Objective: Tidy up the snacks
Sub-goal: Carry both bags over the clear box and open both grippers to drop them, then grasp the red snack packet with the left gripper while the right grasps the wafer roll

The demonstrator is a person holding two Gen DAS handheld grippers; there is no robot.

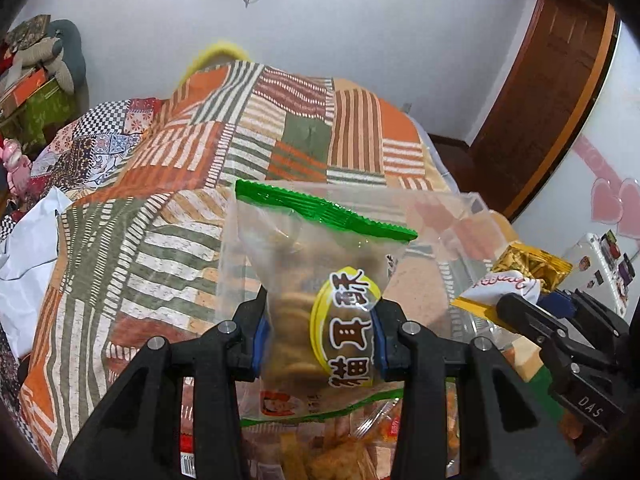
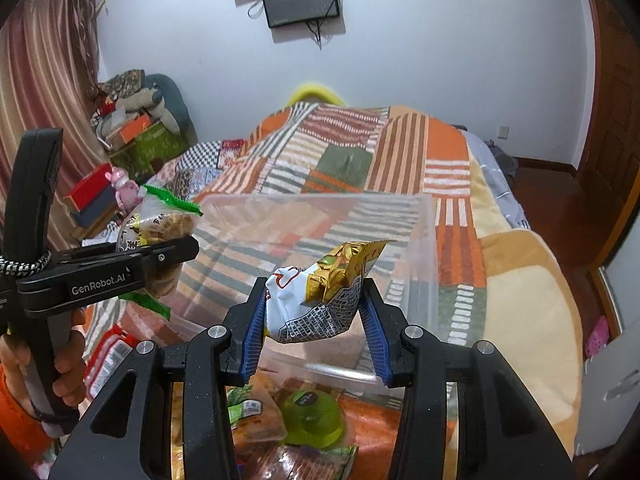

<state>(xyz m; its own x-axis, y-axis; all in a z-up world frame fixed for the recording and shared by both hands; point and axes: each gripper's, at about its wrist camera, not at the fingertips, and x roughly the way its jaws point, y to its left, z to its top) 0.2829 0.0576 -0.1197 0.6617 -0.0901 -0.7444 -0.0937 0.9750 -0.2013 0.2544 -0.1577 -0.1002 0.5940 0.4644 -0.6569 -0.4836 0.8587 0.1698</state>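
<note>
I hold both packs above the clear bin on the bed (ready to drop): left gripper clamped on the biscuit bag, right gripper clamped on the gold snack pack.

Left tool raised, fingers pointing forward, blue pads pressed against both sides of held bag. Right tool likewise raised, just beside left one, pads clamped on packet. Bare hand wrapped around left tool's handle, orange sleeve at wrist.
</note>
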